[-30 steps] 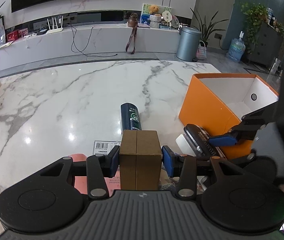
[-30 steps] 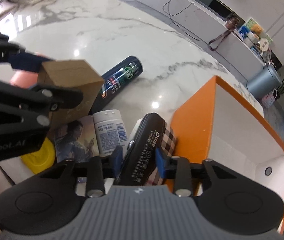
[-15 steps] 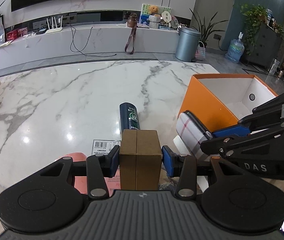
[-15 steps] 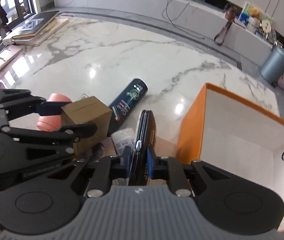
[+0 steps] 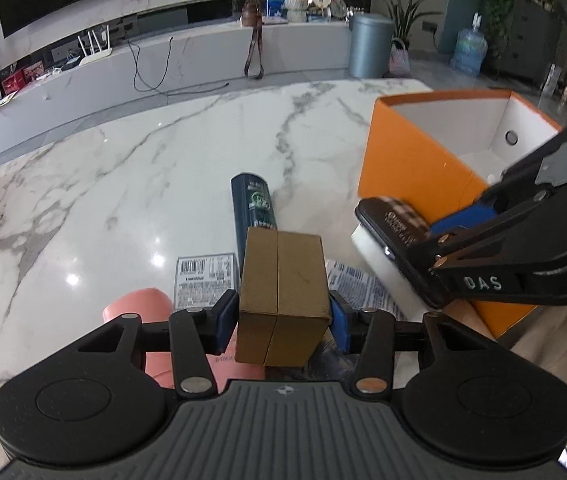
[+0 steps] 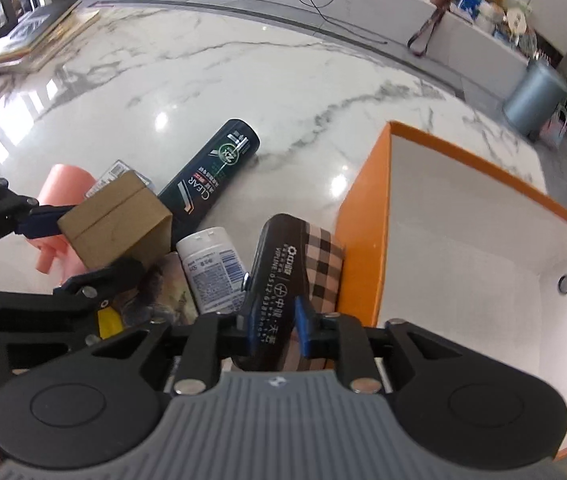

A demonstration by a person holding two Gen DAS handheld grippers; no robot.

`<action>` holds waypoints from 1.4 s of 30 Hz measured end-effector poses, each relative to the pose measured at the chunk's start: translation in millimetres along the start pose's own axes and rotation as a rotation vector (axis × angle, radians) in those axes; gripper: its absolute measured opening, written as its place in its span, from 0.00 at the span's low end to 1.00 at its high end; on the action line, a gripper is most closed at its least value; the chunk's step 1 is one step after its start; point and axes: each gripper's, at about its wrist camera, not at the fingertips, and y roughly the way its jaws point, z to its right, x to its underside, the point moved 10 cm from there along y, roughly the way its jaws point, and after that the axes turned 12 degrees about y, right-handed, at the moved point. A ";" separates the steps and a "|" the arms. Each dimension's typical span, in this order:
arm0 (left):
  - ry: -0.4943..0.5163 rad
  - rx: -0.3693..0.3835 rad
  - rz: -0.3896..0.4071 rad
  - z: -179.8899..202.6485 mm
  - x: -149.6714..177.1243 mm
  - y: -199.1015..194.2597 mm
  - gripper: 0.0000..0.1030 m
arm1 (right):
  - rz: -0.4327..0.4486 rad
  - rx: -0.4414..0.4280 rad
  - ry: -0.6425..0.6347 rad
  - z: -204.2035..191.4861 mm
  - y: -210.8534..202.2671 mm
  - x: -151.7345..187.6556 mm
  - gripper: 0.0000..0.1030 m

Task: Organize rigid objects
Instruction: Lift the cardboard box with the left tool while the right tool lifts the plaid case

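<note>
The brown carton [image 5: 283, 292] is pinched by the opening left tool [image 5: 283, 316], while the dark case [image 6: 279, 284] is gripped by the opening right tool [image 6: 273, 326] beside the orange box [image 6: 367, 216], seemingly for stowing.

The brown cardboard box [image 5: 283, 292] hides part of the dark green bottle [image 5: 254, 208]. The black plaid-sided case [image 6: 283, 276] blurs in the left wrist view, its lower end hidden.
</note>
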 end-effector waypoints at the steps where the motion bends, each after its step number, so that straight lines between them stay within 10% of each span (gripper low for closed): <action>1: 0.001 0.001 -0.001 0.4 0.0 0.0 0.52 | 0.012 0.008 -0.017 -2.8 -0.2 -0.8 0.46; 17: -0.028 -0.022 -0.021 -8.9 5.8 -0.7 0.50 | 0.059 0.163 -0.115 -9.1 16.6 -3.2 0.41; 27: -0.081 0.015 0.000 -13.7 2.2 -3.3 0.50 | 0.103 0.080 -0.061 -4.7 -6.0 -10.9 0.12; 42: -0.102 0.052 0.110 -1.9 -53.8 -41.6 0.49 | 0.287 -0.140 0.131 30.8 -89.4 -47.6 0.10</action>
